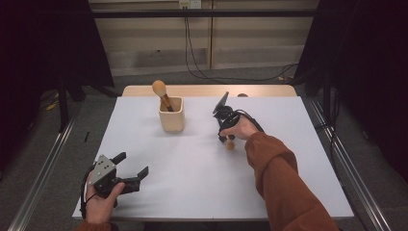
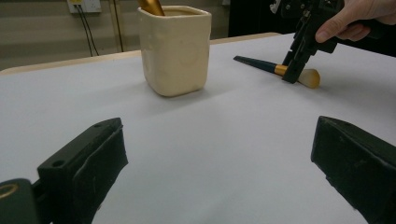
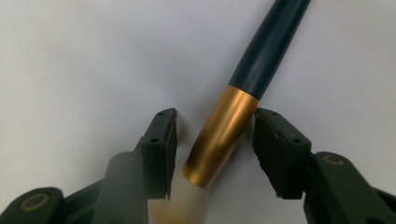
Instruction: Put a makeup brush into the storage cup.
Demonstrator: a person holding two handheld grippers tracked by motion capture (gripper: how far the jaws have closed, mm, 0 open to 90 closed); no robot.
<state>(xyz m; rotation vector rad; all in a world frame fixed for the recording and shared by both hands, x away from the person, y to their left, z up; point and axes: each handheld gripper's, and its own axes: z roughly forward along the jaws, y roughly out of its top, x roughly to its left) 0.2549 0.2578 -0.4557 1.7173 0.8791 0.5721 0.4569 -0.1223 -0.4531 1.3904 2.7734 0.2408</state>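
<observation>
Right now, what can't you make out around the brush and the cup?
- Brush tip: cut off by the bottom edge of the right gripper view; whether both pads touch the ferrule is unclear.
- Cup inside: hidden by its wall in the left gripper view.
- Right gripper jaws: covered by the hand in the high view.

Makeup brush [image 3: 236, 109] with dark blue handle, gold collar and pale bristles tipped tan, lying flat on the white table [image 1: 192, 163], well right of the cream cup [image 1: 172, 114] holding another brush [image 1: 161, 92].
</observation>
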